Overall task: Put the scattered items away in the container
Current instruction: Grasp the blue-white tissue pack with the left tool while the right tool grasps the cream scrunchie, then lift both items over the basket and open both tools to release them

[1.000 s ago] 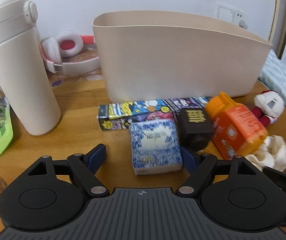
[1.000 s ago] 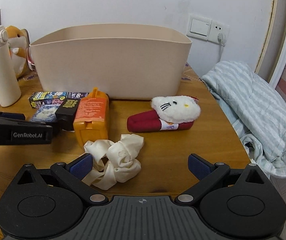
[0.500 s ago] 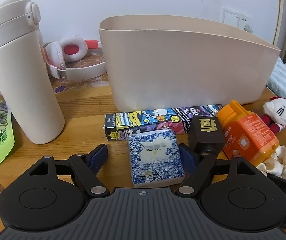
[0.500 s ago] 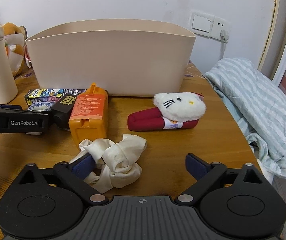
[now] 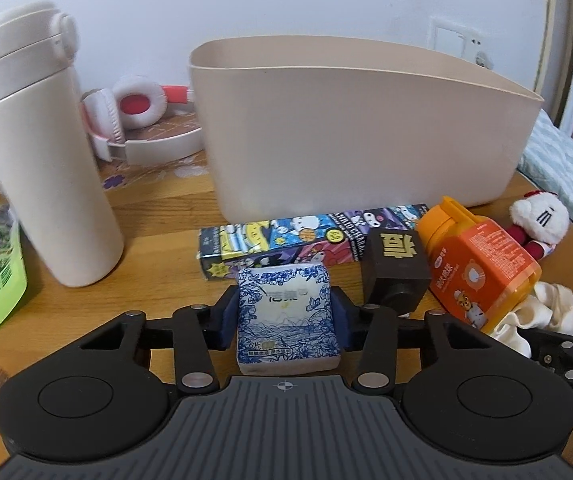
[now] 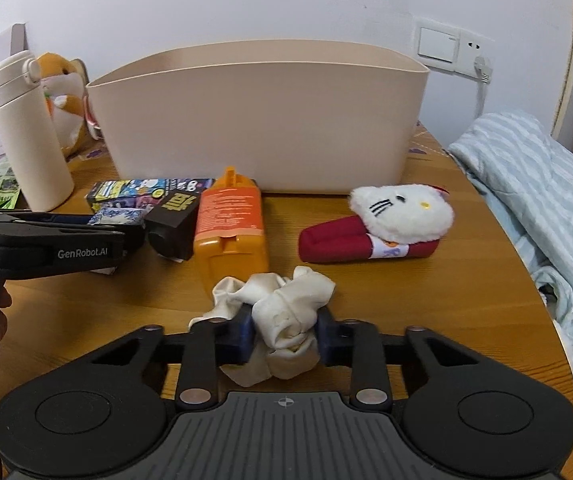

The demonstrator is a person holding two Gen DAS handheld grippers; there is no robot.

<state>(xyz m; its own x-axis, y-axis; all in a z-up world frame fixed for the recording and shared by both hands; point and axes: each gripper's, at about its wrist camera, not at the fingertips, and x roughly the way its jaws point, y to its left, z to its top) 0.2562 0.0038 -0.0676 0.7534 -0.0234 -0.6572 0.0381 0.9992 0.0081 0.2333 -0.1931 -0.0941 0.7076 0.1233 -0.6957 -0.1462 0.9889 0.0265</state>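
While both jaws have just been closing, I am gripping the tissue pack (image 5: 288, 316) in the left gripper (image 5: 286, 320) and the cloth (image 6: 286, 320) in the right gripper (image 6: 284, 336), container (image 6: 262, 128) lying upper centre.

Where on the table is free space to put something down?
Bare wood lies between the plush cat and the striped blanket, and between the flask and the cartoon box. In front of the bin it is crowded.
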